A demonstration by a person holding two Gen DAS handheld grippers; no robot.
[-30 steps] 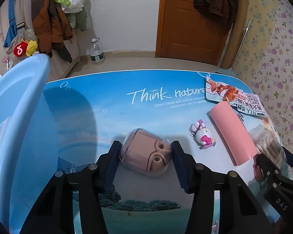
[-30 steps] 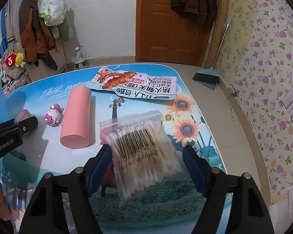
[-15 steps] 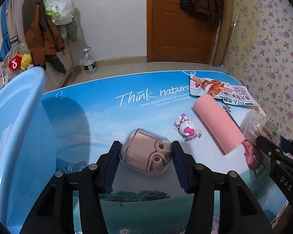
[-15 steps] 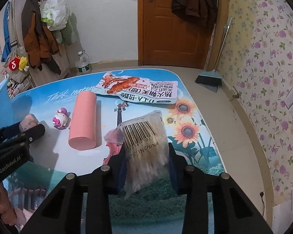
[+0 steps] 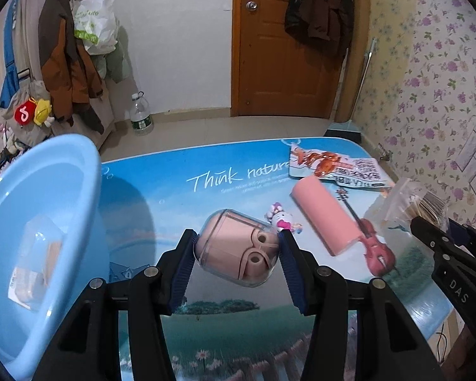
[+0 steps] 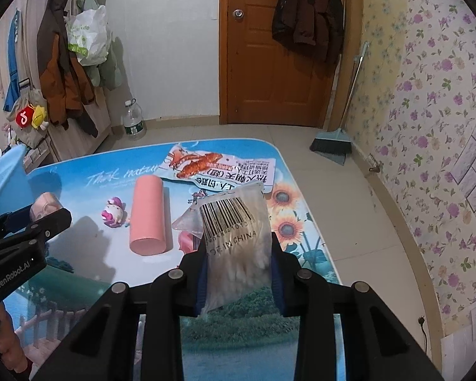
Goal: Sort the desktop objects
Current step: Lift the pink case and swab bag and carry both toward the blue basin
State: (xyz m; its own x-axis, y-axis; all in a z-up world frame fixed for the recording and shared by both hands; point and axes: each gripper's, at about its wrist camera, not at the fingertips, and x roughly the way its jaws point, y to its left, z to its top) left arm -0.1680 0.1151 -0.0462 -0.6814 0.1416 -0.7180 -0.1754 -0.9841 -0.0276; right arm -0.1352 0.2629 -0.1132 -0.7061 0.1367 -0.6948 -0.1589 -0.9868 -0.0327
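My left gripper (image 5: pixel 238 260) is shut on a pink earbud case in a clear shell (image 5: pixel 236 250) and holds it above the table. A light blue basin (image 5: pixel 41 228) stands close on its left with a small packet inside. My right gripper (image 6: pixel 238 273) is shut on a clear bag of cotton swabs (image 6: pixel 234 228) and holds it off the table. A pink roll (image 6: pixel 149 216), a small pink cat figurine (image 6: pixel 113 213) and a snack packet (image 6: pixel 219 171) lie on the table (image 6: pixel 79 279).
The table has a printed blue landscape cover; its right edge (image 6: pixel 314 222) drops to a tiled floor. A broom and dustpan (image 6: pixel 333 143) lean by the door. Coats and bags (image 6: pixel 63 73) hang at the back left, with a water bottle (image 6: pixel 133 120) below.
My right gripper closed on the cotton swab bag and lifted it. My left gripper rose with the earbud case and swung left toward the basin.
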